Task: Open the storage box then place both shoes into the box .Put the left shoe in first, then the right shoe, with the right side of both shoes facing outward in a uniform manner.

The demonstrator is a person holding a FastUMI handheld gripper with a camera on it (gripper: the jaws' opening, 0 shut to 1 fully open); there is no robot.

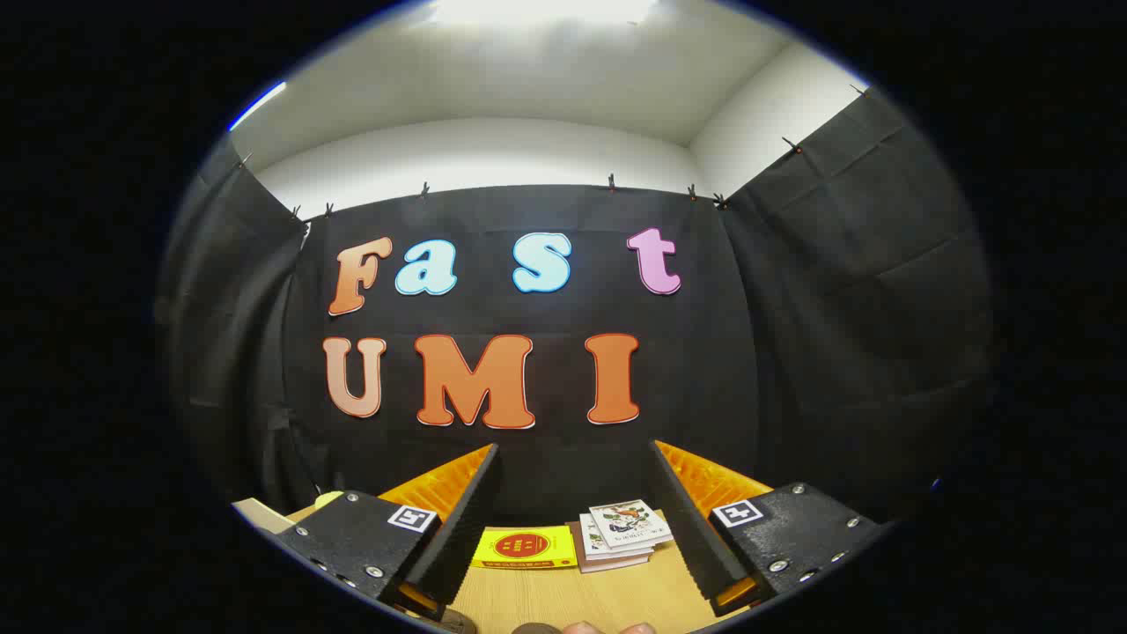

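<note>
From the gripper view we see our claw (577,519) released, fingers spread over the table (563,599), with a yellow card (525,547) and stacked booklets (621,532) lying far between them. We judge the task unstarted; we cannot say where the storage box and shoes are.

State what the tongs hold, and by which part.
Nothing. The tongs stand open above the wooden table, with a yellow book and stacked books beyond.

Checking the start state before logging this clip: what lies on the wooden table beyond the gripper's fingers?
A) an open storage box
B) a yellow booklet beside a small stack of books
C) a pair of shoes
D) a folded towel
B: between the open gripper's fingers, on the table, a yellow booklet lies flat beside a small stack of books.
</note>
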